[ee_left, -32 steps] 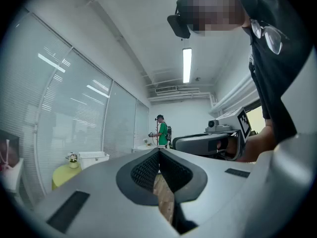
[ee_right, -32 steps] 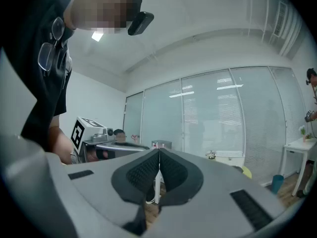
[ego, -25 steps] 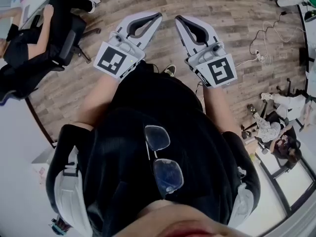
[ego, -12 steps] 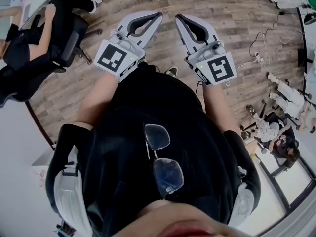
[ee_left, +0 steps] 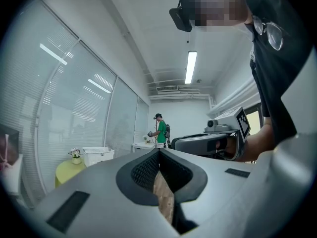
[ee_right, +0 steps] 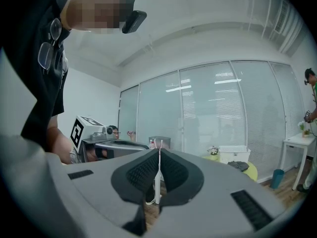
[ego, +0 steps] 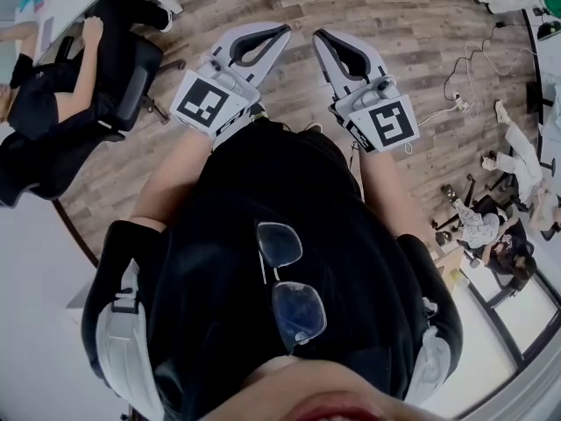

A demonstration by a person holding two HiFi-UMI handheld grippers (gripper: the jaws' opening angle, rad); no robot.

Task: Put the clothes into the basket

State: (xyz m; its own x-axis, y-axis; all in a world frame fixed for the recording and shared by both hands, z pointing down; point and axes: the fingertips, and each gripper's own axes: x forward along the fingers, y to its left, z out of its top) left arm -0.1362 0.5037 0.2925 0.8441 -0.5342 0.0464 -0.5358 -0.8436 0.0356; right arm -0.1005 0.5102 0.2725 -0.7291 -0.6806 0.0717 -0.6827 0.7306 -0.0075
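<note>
You have a wooden floor (ego: 421,24) below you. At the far left a person (ego: 48,103) sits in a black office chair (ego: 131,82). At the right a white cable (ego: 438,108) trails across the boards. A pair of glasses (ego: 289,288) hangs on your black shirt (ego: 289,191). Far off, a person in a green shirt (ee_left: 161,129) stands at a white surface (ee_left: 143,146) under a long ceiling light (ee_left: 190,67).

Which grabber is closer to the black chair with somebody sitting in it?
Left. The black chair stands off to the outer side of the left gripper. The right gripper is farther away, on the other side of the left gripper.
</note>
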